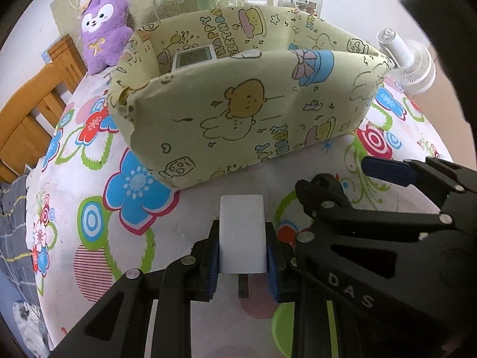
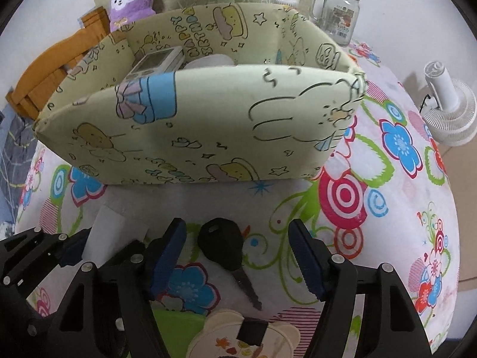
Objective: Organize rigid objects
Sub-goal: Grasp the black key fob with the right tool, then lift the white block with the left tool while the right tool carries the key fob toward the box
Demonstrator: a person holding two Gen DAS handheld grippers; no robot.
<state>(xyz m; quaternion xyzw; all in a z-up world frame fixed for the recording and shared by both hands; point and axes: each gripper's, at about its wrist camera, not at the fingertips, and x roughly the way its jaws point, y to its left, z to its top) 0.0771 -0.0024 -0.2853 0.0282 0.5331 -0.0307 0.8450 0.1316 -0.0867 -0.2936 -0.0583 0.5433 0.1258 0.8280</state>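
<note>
Jaws clamp one white block (image 1: 242, 235); one black key (image 2: 224, 249) lies between open jaws.

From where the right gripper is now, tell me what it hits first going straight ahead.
Likely the black key lying between the open right gripper fingers, if it travels low. Passing above it, the fabric storage box wall comes next; depth is unclear.

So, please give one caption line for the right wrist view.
Open right gripper straddles a black key before the fabric bin.

The left hand-held gripper (image 1: 243, 264) clamps a white block (image 1: 242, 234) above the floral counter (image 1: 89, 179). Just beyond stands the yellow cartoon-print fabric bin (image 1: 238, 113), holding a white digital device (image 1: 193, 58).
</note>
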